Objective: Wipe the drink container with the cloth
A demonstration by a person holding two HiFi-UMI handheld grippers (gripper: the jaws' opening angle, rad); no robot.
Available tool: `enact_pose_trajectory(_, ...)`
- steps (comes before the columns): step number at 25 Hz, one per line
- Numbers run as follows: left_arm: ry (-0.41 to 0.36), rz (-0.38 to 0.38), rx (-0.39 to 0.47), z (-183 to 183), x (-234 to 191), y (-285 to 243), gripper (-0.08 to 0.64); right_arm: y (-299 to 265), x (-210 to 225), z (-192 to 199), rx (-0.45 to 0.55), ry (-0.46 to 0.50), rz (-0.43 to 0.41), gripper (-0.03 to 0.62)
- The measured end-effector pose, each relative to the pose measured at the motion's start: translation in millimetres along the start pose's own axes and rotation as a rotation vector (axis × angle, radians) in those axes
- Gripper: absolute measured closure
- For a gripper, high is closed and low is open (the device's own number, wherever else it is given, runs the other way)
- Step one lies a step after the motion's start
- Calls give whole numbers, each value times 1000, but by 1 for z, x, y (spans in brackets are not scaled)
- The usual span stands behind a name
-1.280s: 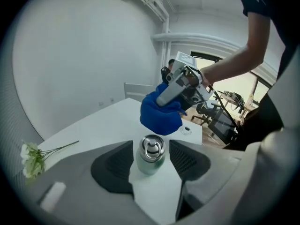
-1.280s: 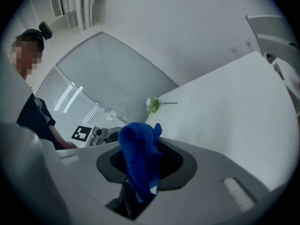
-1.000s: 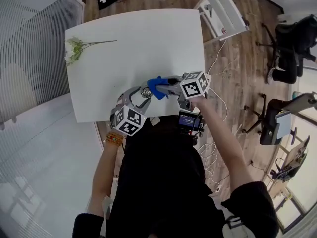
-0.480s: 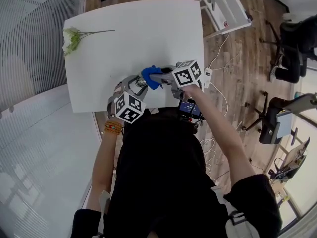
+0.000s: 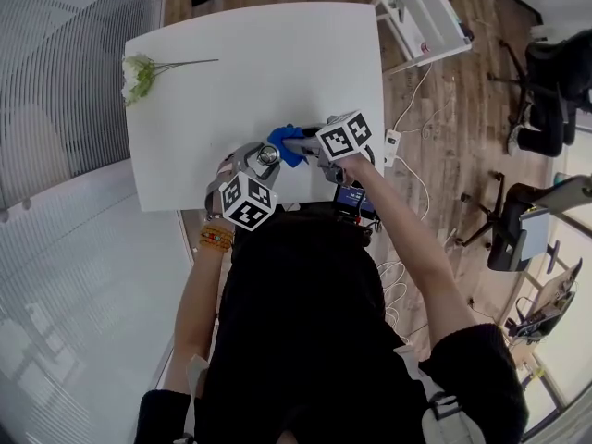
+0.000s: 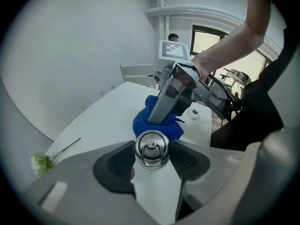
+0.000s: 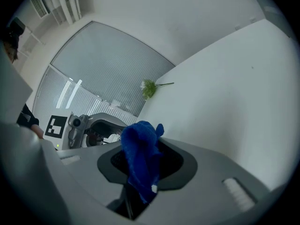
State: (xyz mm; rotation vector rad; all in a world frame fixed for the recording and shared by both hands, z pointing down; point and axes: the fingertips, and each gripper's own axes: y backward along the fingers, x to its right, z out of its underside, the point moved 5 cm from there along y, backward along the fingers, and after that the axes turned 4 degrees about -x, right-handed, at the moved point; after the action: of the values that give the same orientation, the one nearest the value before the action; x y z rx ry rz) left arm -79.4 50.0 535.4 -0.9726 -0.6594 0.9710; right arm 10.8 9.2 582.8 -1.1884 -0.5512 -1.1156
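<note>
In the head view I have both tools at the near edge of the white table [image 5: 250, 54], close to my body. My left gripper [image 5: 266, 158] is clamped on the drink container [image 5: 270, 154], I judge to hold it steady for rubbing. My right gripper [image 5: 294, 142] comes in from the right with the blue cloth [image 5: 283, 143] pinched at its tip. The cloth is right up against the container, though from here I cannot tell whether they touch

In the left gripper view the two jaws press on either side of the container. Its shiny metal cap, with a small ring on it, faces the camera. The cloth is bunched just behind the cap, with the right gripper bearing down into it, which looks to me like a wiping stroke under way

In the right gripper view the jaws are closed on the cloth, and a fold of it stands up between the pads. I cannot pick out the container there

My count: one container, one cloth, two grippers, and one flower sprig [image 5: 137, 70] lying well apart at the far corner, with no part in this
</note>
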Motion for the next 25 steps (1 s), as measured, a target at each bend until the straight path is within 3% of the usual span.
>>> enact_pose_trajectory(3, -3, 1, -3, 0, 1, 0, 319, -1, 1, 0, -18, -16, 7, 479)
enact_pose_trajectory(8, -4, 6, -12, 1, 0, -1, 319, -2, -1, -3, -53, 62, 111, 480)
enact_pose_trajectory(12, -1, 9, -14, 2, -1, 0, 319, -5, 1, -4, -68, 49, 126, 480)
enact_pose_trajectory(15, 1, 10, -17, 3, -1, 0, 319, -6, 10, -3, -77, 51, 199, 483)
enact_pose_trajectory(25, 10, 7, -22, 2, 0, -1, 319, -19, 36, 2, -123, -57, 251, 488)
